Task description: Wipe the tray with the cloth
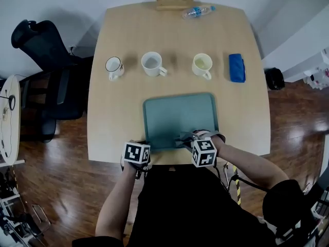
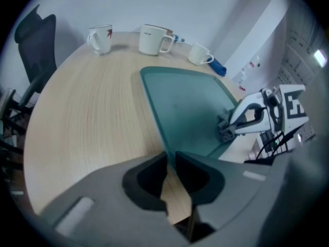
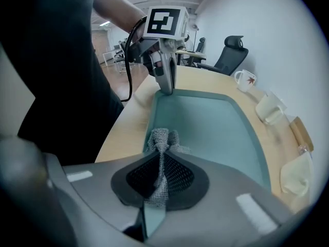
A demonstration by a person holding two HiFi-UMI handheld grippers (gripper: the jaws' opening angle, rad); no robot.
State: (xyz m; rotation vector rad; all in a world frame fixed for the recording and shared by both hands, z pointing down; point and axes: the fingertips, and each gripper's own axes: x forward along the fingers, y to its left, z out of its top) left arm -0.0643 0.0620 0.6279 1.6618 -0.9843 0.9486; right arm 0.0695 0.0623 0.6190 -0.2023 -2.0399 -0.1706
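The left gripper clamps the lower-left rim of the tray, apparently to steady it, while the right gripper pinches the grey cloth onto the tray's lower edge, placed for wiping.

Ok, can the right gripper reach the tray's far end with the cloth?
Probably yes: the tray lies bare ahead of the cloth, the mugs stand beyond its far rim, and the left gripper grips the near corner.

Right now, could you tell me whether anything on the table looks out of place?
Only the plastic bottle: it lies on its side at the table's far edge, beside the wooden block. The three mugs stand upright; no spill shows.
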